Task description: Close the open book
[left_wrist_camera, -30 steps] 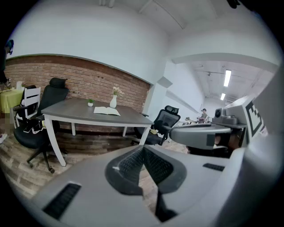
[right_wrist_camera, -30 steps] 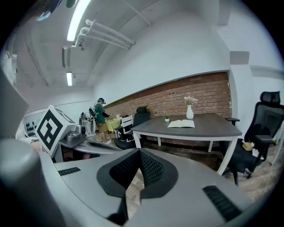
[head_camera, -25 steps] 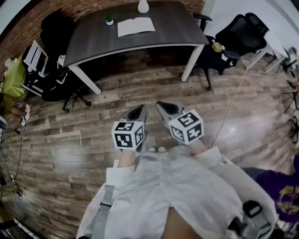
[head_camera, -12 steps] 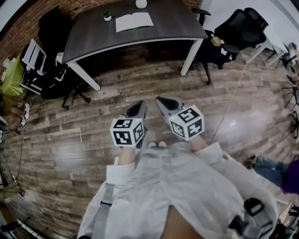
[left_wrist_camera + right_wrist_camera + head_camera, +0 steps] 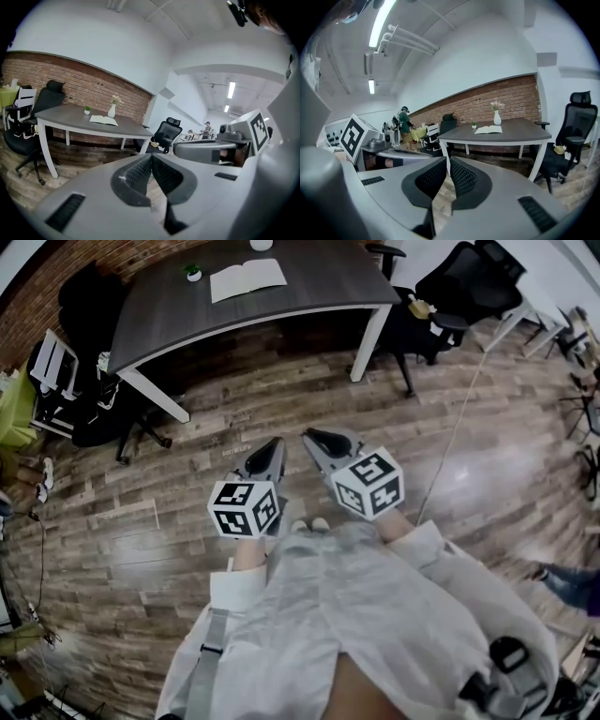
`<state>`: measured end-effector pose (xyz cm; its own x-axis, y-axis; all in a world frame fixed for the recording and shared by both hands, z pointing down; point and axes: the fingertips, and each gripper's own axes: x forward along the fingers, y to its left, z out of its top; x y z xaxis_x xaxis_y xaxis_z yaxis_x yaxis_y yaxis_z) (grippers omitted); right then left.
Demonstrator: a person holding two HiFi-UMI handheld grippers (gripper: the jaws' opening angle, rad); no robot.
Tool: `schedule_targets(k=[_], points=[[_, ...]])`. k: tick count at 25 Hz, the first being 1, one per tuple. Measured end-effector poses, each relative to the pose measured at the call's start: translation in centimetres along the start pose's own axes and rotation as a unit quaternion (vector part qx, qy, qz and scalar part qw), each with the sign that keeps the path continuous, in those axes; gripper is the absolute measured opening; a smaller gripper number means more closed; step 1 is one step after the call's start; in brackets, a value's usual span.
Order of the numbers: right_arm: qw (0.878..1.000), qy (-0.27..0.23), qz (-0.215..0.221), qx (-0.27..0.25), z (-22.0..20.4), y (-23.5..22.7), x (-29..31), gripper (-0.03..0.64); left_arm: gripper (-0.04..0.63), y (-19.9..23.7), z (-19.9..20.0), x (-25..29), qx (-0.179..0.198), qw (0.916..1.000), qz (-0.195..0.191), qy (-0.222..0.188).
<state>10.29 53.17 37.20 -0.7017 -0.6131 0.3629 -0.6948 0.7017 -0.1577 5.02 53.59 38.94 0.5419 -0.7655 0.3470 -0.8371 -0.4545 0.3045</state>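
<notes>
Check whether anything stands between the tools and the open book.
Nothing visible does. Bare wood floor separates the left tool and right tool, both shut and empty, from the desk. The open book lies on top, with bare desktop before it.

The head camera looks steeply down from above the person onto the floor (image 5: 141, 521). The left hand-held gripper (image 5: 274, 446) and right hand-held gripper (image 5: 312, 439) are close below it, and the tabletop (image 5: 319, 287) is far off at the top edge. Each gripper camera looks nearly level along its own jaws toward that distant tabletop. All three views share the tabletop and the open book (image 5: 247, 279).
</notes>
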Motion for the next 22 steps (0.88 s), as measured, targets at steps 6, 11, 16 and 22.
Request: schedule_targets(k=[6,11,16,22], points=[[1.0,-0.008,-0.003,0.014,-0.6,-2.0,-1.4,0.008,0.006,-1.2,-0.7,1.1,0.005,0.9998,0.014,0.011],[1.0,-0.01,-0.001,0.028,-0.9,-3.1,-1.9,0.009,0.008,-2.3,-1.1,1.7,0.01,0.9994,0.027,0.017],[0.999,-0.001,0.01,0.038,-1.4,-3.3,-1.3,0.063,0.038,-1.6,-1.4,1.9,0.001,0.9989,0.042,0.022],[0.999,0.01,0.013,0.044,-1.6,-4.5,1.5,0.089,0.096,1.3,-1.7,3.2,-0.019,0.9978,0.056,0.031]])
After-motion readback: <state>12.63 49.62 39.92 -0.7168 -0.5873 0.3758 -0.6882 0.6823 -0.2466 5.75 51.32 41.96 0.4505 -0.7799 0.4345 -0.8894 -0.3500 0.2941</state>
